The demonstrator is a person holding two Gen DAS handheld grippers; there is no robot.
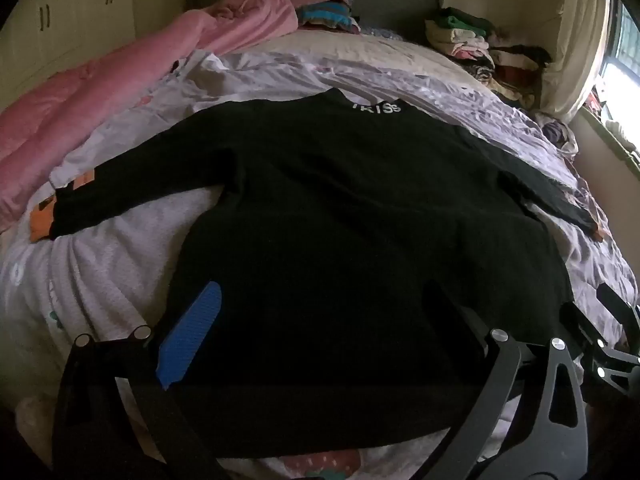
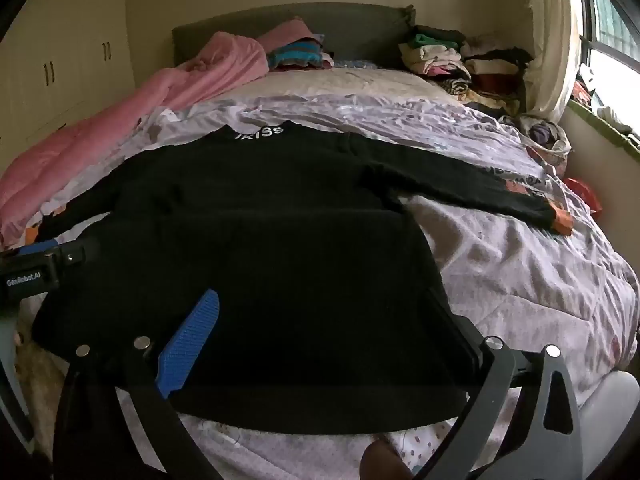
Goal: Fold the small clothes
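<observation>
A black long-sleeved sweater [image 1: 340,216] with white letters at the collar lies flat, face up, on the bed, both sleeves spread out, orange cuffs at the ends. It also shows in the right wrist view [image 2: 260,248]. My left gripper [image 1: 324,312] is open over the sweater's lower left hem, its blue pad [image 1: 192,336] above the cloth. My right gripper [image 2: 320,320] is open over the lower right hem, blue pad [image 2: 190,344] showing. The left gripper's body [image 2: 36,268] shows at the left edge of the right wrist view.
A pale lilac quilt [image 2: 520,264] covers the bed. A pink blanket [image 1: 100,112] is heaped at the left. Piles of folded clothes [image 2: 460,64] sit by the grey headboard [image 2: 340,24]. Wardrobe at left, window at right.
</observation>
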